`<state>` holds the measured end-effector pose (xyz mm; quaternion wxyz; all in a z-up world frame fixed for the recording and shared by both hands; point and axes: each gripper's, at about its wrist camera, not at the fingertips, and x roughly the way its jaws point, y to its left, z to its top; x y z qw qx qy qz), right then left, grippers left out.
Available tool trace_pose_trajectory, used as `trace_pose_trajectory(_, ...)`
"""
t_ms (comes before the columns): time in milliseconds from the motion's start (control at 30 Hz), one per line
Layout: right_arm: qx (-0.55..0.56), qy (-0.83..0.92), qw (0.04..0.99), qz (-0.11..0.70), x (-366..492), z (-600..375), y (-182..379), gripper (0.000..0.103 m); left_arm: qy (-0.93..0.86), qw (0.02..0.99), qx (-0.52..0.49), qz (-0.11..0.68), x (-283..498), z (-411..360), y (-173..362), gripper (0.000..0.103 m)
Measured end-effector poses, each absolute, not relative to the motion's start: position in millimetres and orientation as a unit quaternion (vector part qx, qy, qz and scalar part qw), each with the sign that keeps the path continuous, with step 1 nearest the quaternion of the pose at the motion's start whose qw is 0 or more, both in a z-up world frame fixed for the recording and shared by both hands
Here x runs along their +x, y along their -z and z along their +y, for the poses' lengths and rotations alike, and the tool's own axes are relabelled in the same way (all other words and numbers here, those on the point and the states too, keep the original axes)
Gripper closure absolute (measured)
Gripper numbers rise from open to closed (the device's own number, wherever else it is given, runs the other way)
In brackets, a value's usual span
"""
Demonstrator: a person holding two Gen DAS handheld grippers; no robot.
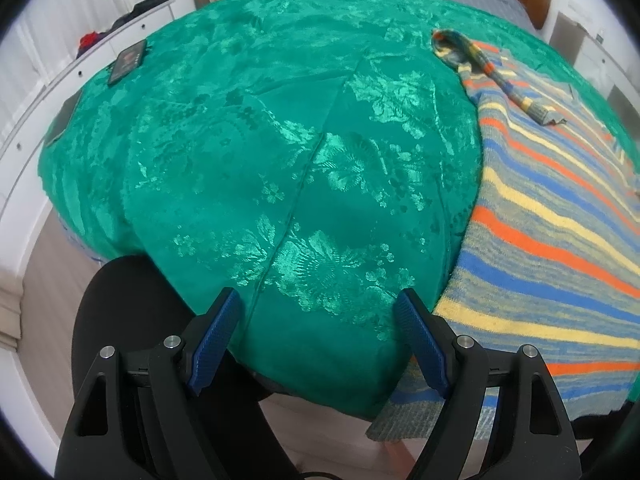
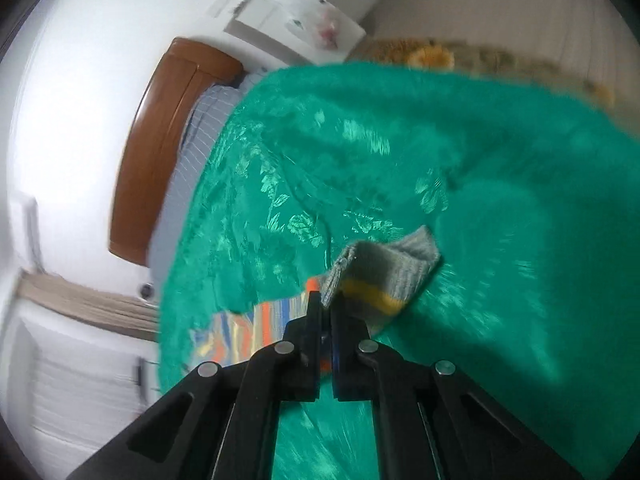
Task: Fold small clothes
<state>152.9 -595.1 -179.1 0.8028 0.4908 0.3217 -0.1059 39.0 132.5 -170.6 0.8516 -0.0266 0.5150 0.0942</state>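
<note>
A bed fills both views, covered by one green bedspread [image 1: 280,140] with a shiny leaf and flower pattern; one striped knitted garment [image 1: 560,220] (grey with orange, yellow and blue bands) lies flat on it toward the right of the left wrist view, one sleeve [image 1: 492,68] folded across its upper part. The left gripper [image 1: 318,320] hangs over the near edge of the bed just beside the garment's hem, its blue-padded jaws wide apart with only bedspread between them. In the blurred right wrist view, the right gripper [image 2: 325,304] has its jaws pressed together on a grey ribbed cuff [image 2: 384,276] with one yellow band, lifted off the bedspread; more striped knit shows beneath the jaws. Around the bed: one wooden headboard [image 2: 160,152], one dark phone [image 1: 128,62] near the bedspread's far left edge, one white dresser [image 1: 80,64] with dark clothes on top, one white cabinet [image 2: 304,12].
</note>
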Motion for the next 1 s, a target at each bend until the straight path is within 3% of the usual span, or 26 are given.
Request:
trace_pose_trajectory(133,0.383,0.144,0.833,0.372,119,-565,155,0.100,-0.089,0.850,-0.029,0.518,42,132,173,0.021)
trace_pose_trajectory(233,0.414,0.163,0.794,0.414,99,-560,190,0.100,-0.085,0.847,-0.014,0.524,44,126,175,0.021)
trace_pose_trajectory(467,0.472,0.175,0.774,0.384,73,-567,206,0.101,-0.077,0.861,0.011,0.502,39,131,149,0.021)
trace_pose_trajectory(567,0.420,0.199,0.793,0.395,62,-559,184,0.088,-0.046,0.879,0.042,0.473,50,124,119,0.021)
trace_pose_trajectory(633,0.378,0.212,0.813,0.388,52,-548,169,0.064,-0.001,0.896,0.060,0.440,64,110,90,0.019)
trace_pose_trajectory(700,0.349,0.213,0.833,0.373,39,-537,156,0.052,0.043,0.907,0.085,0.410,80,90,68,0.016)
trace_pose_trajectory(867,0.302,0.184,0.862,0.362,23,-496,148,0.052,0.208,0.872,0.257,0.361,136,-2,66,0.017)
trace_pose_trajectory(1000,0.297,0.150,0.865,0.375,21,-464,161,0.052,0.268,0.802,0.386,0.370,179,-51,111,0.040)
